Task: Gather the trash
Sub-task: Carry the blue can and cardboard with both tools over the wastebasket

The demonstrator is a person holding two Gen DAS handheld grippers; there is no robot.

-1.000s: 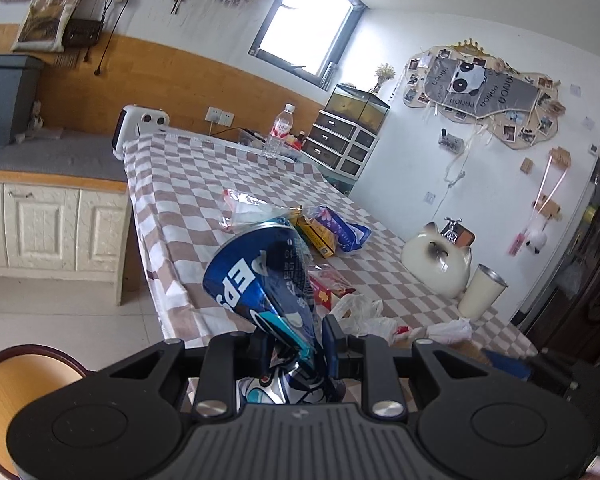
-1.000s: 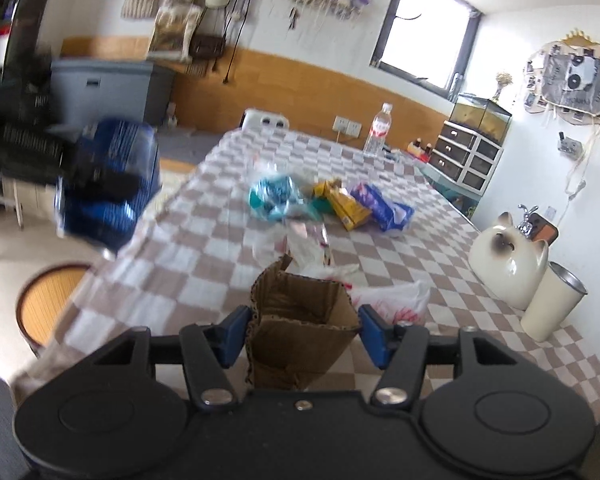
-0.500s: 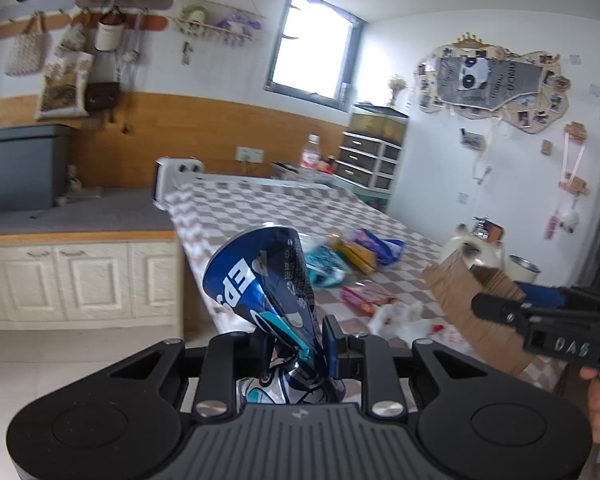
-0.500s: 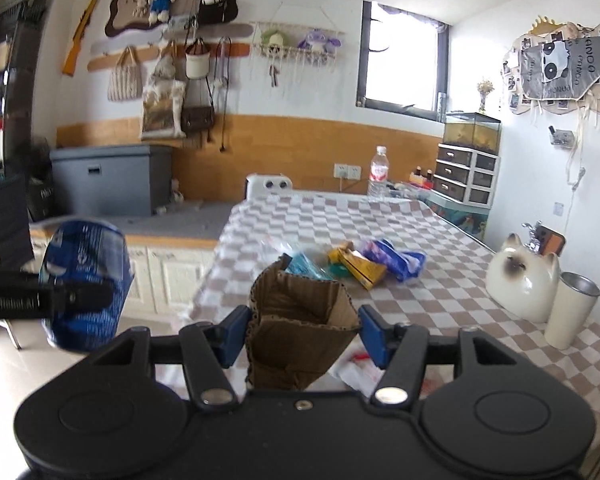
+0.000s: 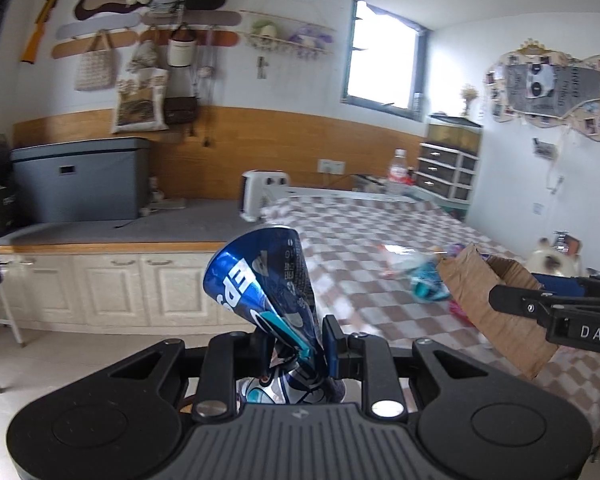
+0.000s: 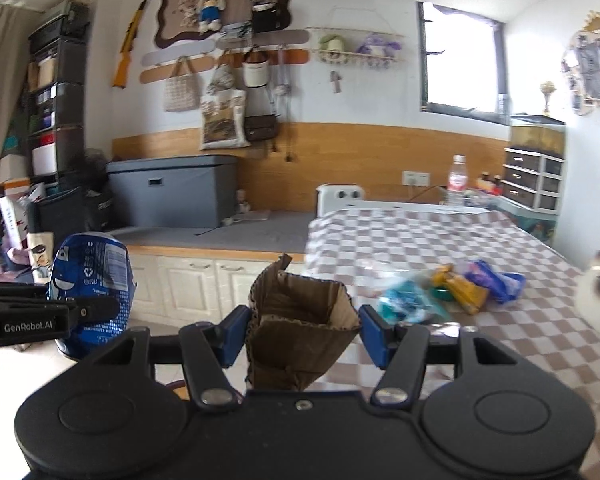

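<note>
1. A checked tablecloth (image 6: pixel 440 236) covered the table, and on it lay loose wrappers: a teal one (image 6: pixel 404 306), a yellow one (image 6: pixel 460 286) and a blue-purple one (image 6: pixel 494 276), close together near the middle.
2. A water bottle (image 6: pixel 457 180) stood upright at the table's far end, with a white heater (image 6: pixel 340 198) near the far corner.
3. A grey storage box (image 6: pixel 176 190) sat on the counter by the wood-panelled wall, and bags hung on the wall above it.
4. Nothing stood between the two grippers; both were held off the table's near edge, side by side and apart.
5. The left gripper (image 5: pixel 296 344) was nearly closed, its pads pinching the squashed lower end of a crushed blue can (image 5: pixel 260 276), which flared upward and tilted left.
6. The right gripper (image 6: pixel 302 330) stood about half open, clamped on a brown cardboard piece (image 6: pixel 300 336) folded into an open-topped pouch.
7. Both grippers pointed slightly downward toward the table.
</note>
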